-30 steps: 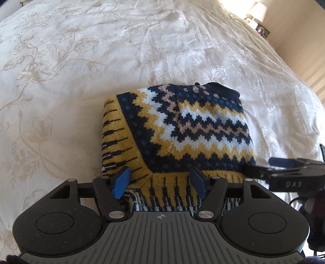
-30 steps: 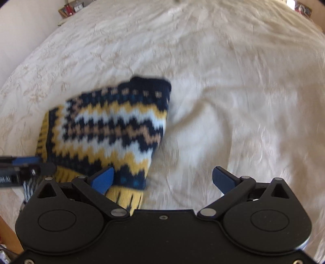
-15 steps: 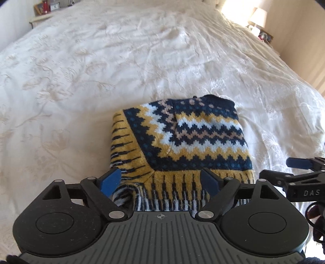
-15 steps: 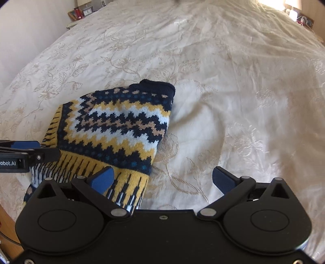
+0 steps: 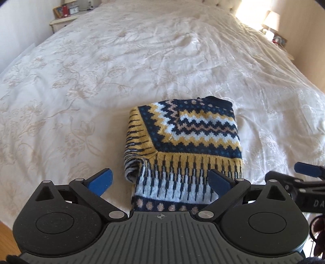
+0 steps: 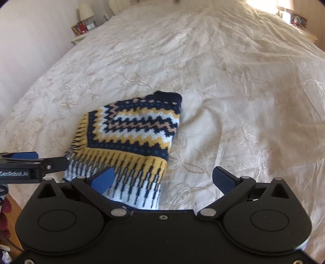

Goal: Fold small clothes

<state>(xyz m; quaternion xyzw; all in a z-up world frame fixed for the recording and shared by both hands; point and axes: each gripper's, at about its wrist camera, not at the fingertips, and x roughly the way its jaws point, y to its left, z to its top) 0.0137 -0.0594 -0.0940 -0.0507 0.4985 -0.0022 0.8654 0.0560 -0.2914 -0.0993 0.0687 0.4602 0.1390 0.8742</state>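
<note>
Blue-padded fingers of the left gripper (image 5: pixel 159 180) and right gripper (image 6: pixel 163 178) stood spread wide, holding nothing. Just beyond them the folded knit sweater (image 5: pixel 183 142) lay flat on the cream floral bedspread (image 5: pixel 101 81); bedside lamp (image 5: pixel 272 18) farthest.

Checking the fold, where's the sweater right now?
The folded sweater lies on the bedspread, just ahead of the open left gripper, left of the right gripper.
</note>
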